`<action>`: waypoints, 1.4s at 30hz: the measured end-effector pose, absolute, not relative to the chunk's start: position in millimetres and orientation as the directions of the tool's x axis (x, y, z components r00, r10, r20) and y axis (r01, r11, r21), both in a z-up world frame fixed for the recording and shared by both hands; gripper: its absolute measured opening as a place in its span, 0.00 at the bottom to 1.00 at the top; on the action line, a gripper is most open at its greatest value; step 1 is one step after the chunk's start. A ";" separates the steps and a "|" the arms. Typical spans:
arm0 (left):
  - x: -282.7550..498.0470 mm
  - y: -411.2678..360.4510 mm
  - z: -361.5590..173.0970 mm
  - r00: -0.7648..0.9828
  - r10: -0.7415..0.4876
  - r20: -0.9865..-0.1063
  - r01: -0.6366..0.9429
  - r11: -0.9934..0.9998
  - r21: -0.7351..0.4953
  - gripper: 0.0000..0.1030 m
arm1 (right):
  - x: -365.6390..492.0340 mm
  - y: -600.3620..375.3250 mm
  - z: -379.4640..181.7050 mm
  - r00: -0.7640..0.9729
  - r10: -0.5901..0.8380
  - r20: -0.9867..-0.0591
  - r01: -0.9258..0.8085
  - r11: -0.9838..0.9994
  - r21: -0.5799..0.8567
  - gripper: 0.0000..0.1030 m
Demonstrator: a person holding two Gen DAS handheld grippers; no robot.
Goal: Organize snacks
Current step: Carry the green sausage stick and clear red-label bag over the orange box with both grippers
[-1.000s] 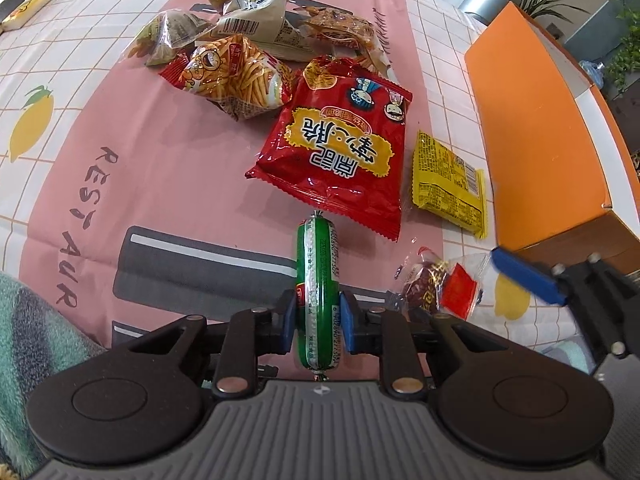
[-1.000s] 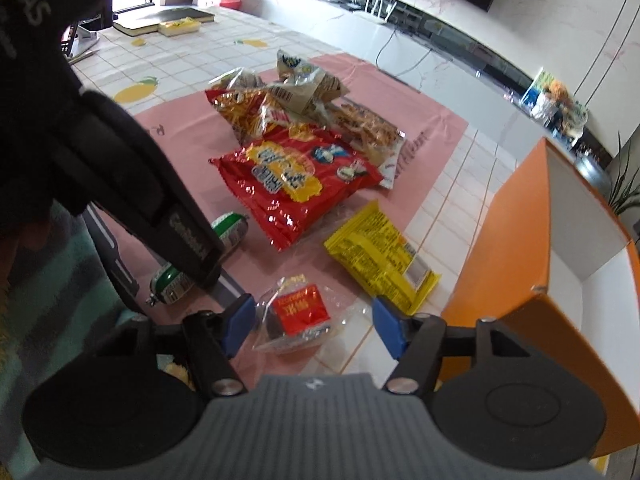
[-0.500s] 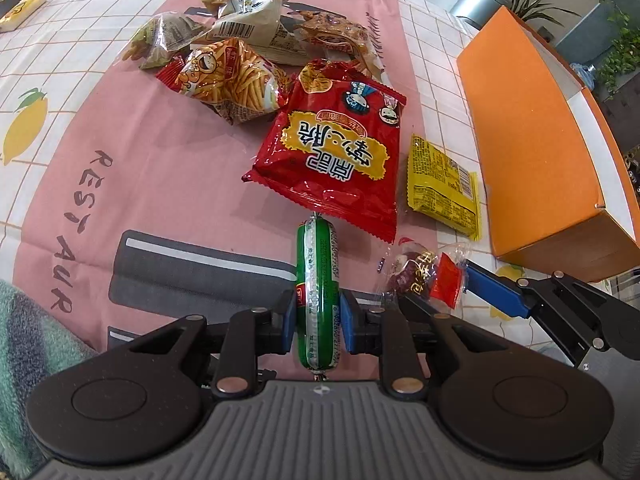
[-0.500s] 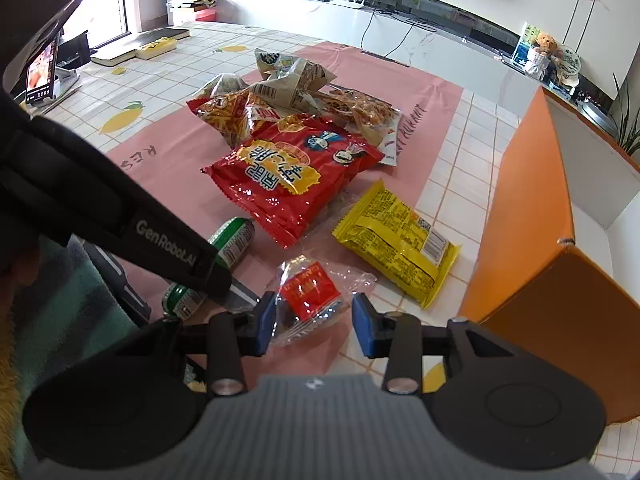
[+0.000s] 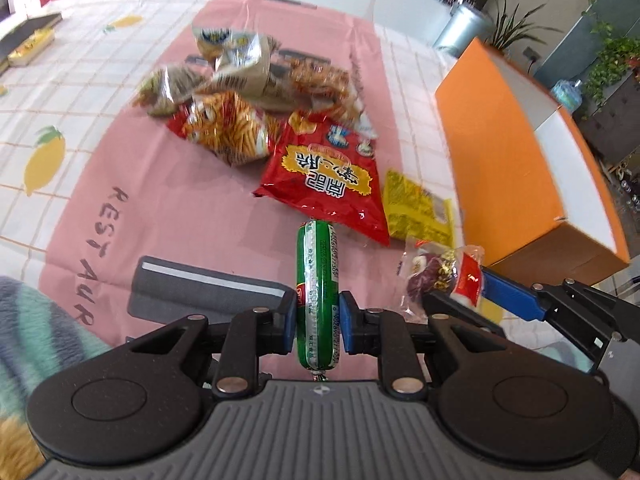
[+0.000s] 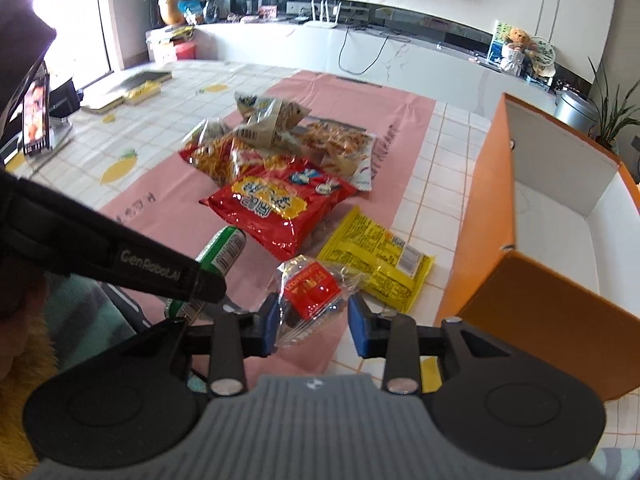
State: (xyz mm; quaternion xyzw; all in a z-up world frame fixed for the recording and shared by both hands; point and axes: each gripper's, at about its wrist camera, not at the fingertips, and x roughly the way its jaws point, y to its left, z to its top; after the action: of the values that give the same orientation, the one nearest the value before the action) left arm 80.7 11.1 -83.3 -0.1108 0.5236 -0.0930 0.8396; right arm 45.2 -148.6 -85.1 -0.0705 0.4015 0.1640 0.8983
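Two snacks are held at once. The left tongs [image 5: 318,326] are clamped on a green sausage stick [image 5: 317,292], their blue pads pressing its lower half from both sides; the stick points straight forward along the fingers, its far tip just short of the red chip bag [image 5: 326,178]. In the right wrist view the same stick [image 6: 218,258] shows beside the left tool's black arm, raised off the surface.

The right tongs [image 6: 314,322] grip a small clear packet with a red label [image 6: 310,294] — the crinkled plastic fills the gap between the blue pads, and the packet looks lifted above the pink tablecloth [image 6: 348,108]. From the left wrist view this packet [image 5: 442,276] sits at the tip of the right tool, right of the sausage.

On the surface lie the remaining snacks: the red chip bag [image 6: 276,206], a yellow flat packet [image 6: 378,264] just beside it toward the box, and further back a loose pile — an orange bag of stick snacks [image 5: 228,130], a beige bag [image 5: 244,66] and a clear bag of fried pieces [image 5: 322,84], overlapping one another.

The orange box [image 6: 484,208] stands open-topped at the right edge, its white inside showing, near the yellow packet but apart from it.
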 end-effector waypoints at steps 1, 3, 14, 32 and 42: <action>77.7 10.9 -77.6 0.446 -0.273 -0.852 0.044 0.958 -0.283 0.23 | 44.0 -151.4 -80.3 0.630 0.241 -0.738 -0.345 0.939 0.012 0.33; 71.6 9.8 -65.5 0.469 -0.279 -0.838 0.051 0.956 -0.289 0.23 | 41.8 -157.3 -70.8 0.641 0.250 -0.726 -0.333 0.942 0.031 0.33; 63.0 -27.5 3.1 0.537 -0.352 -0.767 0.177 0.935 -0.306 0.23 | 29.6 -208.3 -10.8 0.706 0.292 -0.646 -0.288 0.951 0.115 0.33; 110.7 -147.9 39.1 0.533 -0.411 -0.740 0.313 0.908 -0.278 0.23 | 47.2 -327.3 44.2 0.791 0.126 -0.599 -0.135 0.990 0.030 0.33; 150.1 -202.5 8.4 0.420 -0.372 -0.828 0.340 0.910 -0.237 0.23 | 109.3 -362.9 2.5 0.649 0.096 -0.754 -0.115 0.993 0.027 0.33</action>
State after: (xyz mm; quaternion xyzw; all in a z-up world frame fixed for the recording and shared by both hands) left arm 150.1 -202.5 8.4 -0.0162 0.4952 -0.2113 0.8426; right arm 109.3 -362.9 2.5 -0.0118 0.4147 0.0580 0.9080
